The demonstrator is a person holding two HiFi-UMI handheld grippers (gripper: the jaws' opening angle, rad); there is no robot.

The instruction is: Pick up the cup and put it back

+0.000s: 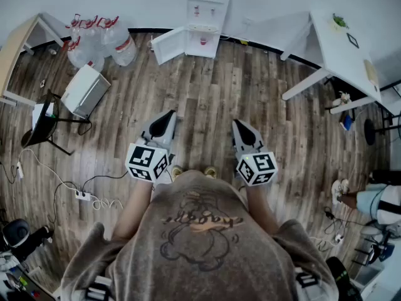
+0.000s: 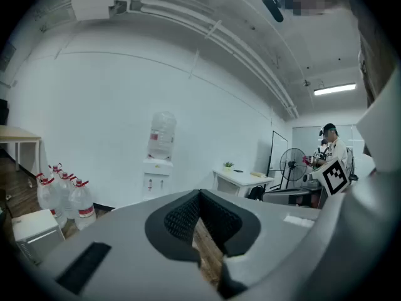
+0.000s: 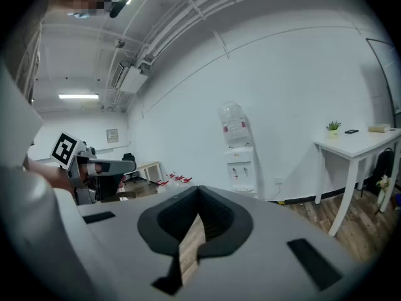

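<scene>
Starting at the far left of the head view, a cluster of clear plastic water bottles with red handles (image 1: 94, 39) stands on the grey-brown wood-plank floor (image 1: 207, 99), near a white boxy cabinet (image 1: 84, 89).

Next comes the left gripper (image 1: 166, 116), held low in front of the person's body. Its jaws are fully together and taper to a point, with nothing between them; only floor shows through the slot behind the pads.

Straight ahead, and well apart from both grippers, is a white floor-standing water dispenser (image 1: 203, 17) with its lower door swung open. No cup can be made out for certain. A small red thing (image 1: 202, 41) in the dispenser's recess may be the cup, but it is too small to tell, and so is its long axis. If it is the cup, it lies forward of the jaws and about midway between them, so neither hand looks clearly nearer. Either pair of jaws would have to spread before a grasp.

The right gripper (image 1: 240, 126) mirrors the left: its jaws are pressed together and hold nothing. Farther right, a white surface on slanted legs (image 1: 341, 49) stands against the wall.
</scene>
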